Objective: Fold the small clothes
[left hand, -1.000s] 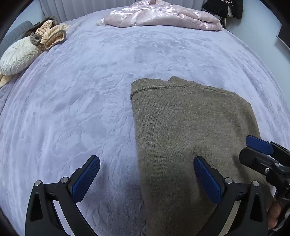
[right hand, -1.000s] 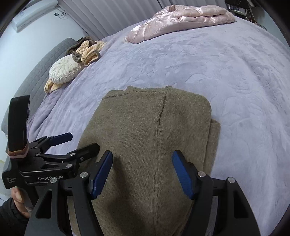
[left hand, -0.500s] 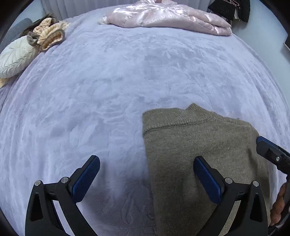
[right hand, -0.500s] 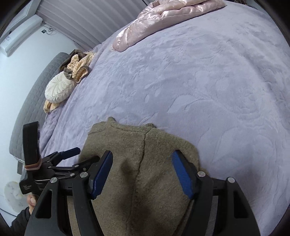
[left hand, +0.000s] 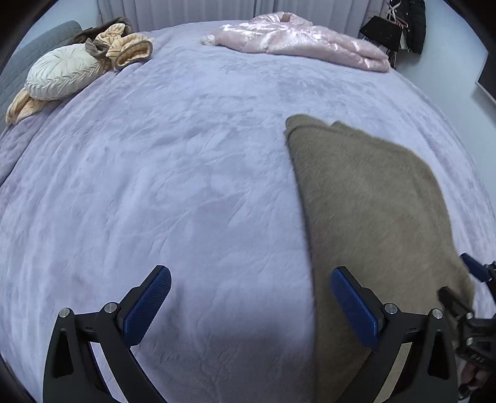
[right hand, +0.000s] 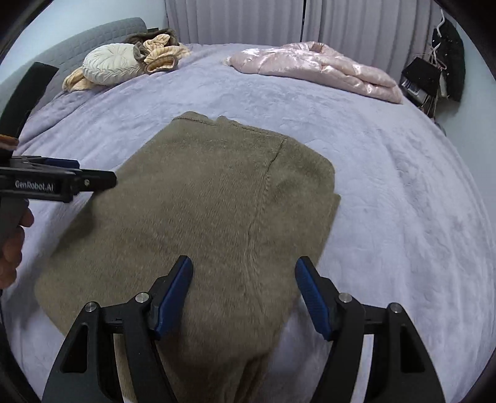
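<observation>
Lilac bed (left hand: 186, 173), pale curtains (right hand: 356, 21)

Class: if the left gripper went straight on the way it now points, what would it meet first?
Probably only the lilac bedspread. The left gripper is open, with the olive sweater off to its right.

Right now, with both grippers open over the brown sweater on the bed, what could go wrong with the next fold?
1. The left gripper sits mostly over bare blanket; closing there may pinch the blanket and miss the sweater.
2. The sweater lies in layers, with a lower edge showing at its right side; the right gripper may catch only the top layer and undo the fold.
</observation>
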`<state>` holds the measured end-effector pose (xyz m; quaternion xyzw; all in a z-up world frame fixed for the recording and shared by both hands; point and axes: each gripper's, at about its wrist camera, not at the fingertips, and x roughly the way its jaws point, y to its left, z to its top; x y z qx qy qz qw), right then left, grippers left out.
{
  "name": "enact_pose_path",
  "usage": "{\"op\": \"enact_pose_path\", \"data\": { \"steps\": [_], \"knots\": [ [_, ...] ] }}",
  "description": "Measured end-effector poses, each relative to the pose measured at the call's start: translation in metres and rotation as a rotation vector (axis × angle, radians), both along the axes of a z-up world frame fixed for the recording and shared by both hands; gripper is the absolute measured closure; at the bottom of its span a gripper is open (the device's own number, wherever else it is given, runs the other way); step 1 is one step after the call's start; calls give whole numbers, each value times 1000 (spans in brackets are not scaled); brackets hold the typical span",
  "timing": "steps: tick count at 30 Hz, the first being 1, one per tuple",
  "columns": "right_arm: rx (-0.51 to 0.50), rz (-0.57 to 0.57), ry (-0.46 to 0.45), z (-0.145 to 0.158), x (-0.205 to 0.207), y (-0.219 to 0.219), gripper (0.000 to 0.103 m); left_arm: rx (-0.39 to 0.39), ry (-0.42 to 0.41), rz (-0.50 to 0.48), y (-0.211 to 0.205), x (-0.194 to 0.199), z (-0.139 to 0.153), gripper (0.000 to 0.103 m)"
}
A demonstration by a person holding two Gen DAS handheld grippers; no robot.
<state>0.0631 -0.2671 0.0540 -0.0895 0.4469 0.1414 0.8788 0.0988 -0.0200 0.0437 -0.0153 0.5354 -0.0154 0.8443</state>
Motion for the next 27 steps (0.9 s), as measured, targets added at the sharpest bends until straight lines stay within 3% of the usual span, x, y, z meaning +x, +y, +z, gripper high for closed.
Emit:
{"op": "enact_pose_path", "data": {
  "steps": [2, 4, 7, 9, 11, 14, 16, 19, 21, 23, 25, 27],
  "knots": [
    [43, -43, 50, -3, -8, -14, 23, 42, 60, -20, 3, -13, -16, 0],
    [85, -72, 74, -2, -17, -28, 23, -40, 47, -1, 15, -25, -11, 0],
    [96, -121, 31, 11, -35, -40, 23, -191, -37, 31, 23, -30, 18, 0],
    [123, -141, 7, 20, -43, -42, 22, -231, -63, 3, 10, -22, 32, 0],
    [139, -141, -3, 27, -48, -38, 22, -211, -59, -35, -10, -12, 33, 0],
    [126, -125, -11, 30, -54, -28, 22, -3, 27, -68, -39, 3, -2, 0],
    [115, -114, -3, 29, -59, -23, 22, -11, 33, -70, -37, 0, -17, 0],
    [106, -98, -6, 31, -67, -23, 22, -19, 23, -96, -34, -3, -6, 0],
    [108, -102, -11, 34, -66, -28, 22, -123, 46, -68, -18, 1, 11, 0],
    [136, -118, -18, 40, -65, -37, 22, -244, 0, 5, 12, 4, 30, 0],
    [188, -141, -18, 45, -61, -51, 22, -289, -8, 38, 26, 8, 38, 0],
    [244, -166, 5, 44, -53, -64, 22, -323, 35, 9, 24, 12, 34, 0]
  ]
}}
